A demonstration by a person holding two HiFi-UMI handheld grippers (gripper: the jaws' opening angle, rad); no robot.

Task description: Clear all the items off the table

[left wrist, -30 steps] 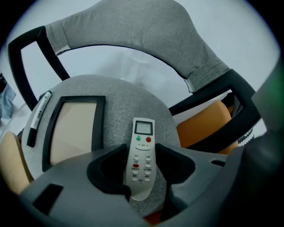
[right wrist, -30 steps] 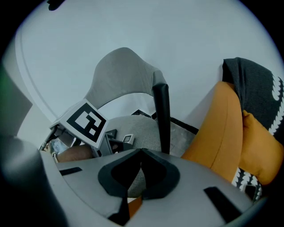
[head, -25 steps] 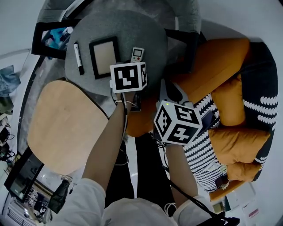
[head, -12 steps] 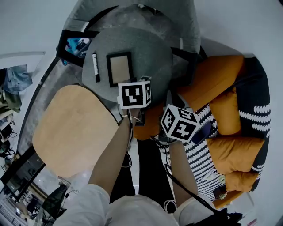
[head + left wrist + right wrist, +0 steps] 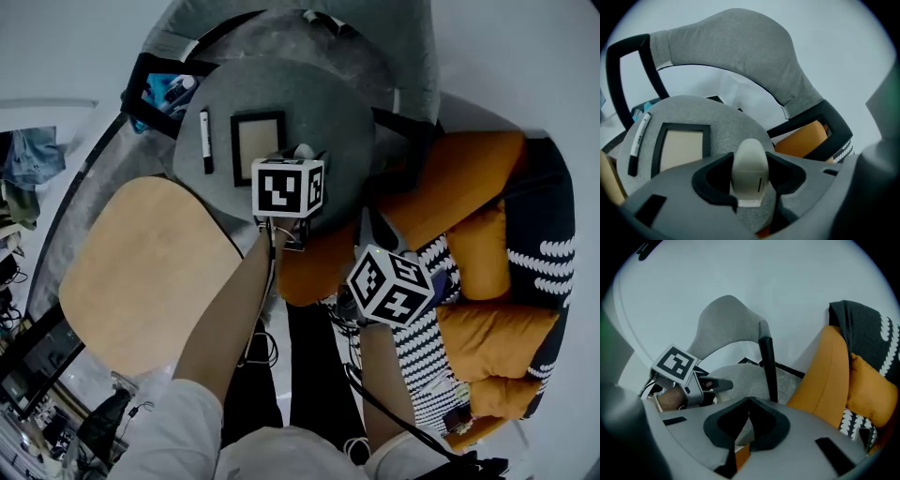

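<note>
Lifted a little since a second ago, the left tongs (image 5: 298,159) have brought the small white remote (image 5: 303,149) up with them. Less of the remote now shows past the marker cube.

Head view: the remote peeks out just beyond the cube, over the near side of the round grey bench (image 5: 337,112). The picture frame (image 5: 258,139) and the black pen (image 5: 205,141) lie flat on the bench, side by side, to the left of those tongs. The right tongs (image 5: 367,223) hang over the orange sofa (image 5: 450,178), well apart from both.

Left gripper view: the tongs squeeze the remote from both sides. Its long side points straight out along them, round end away. The frame and pen sit off to the left, and their long sides point away too.

Right gripper view: these tongs are pressed together with nothing in them.

I think the left hand is nearer to the frame and pen, but it is full — the remote must be set down off the bench first, and the sofa lies to its right.
</note>
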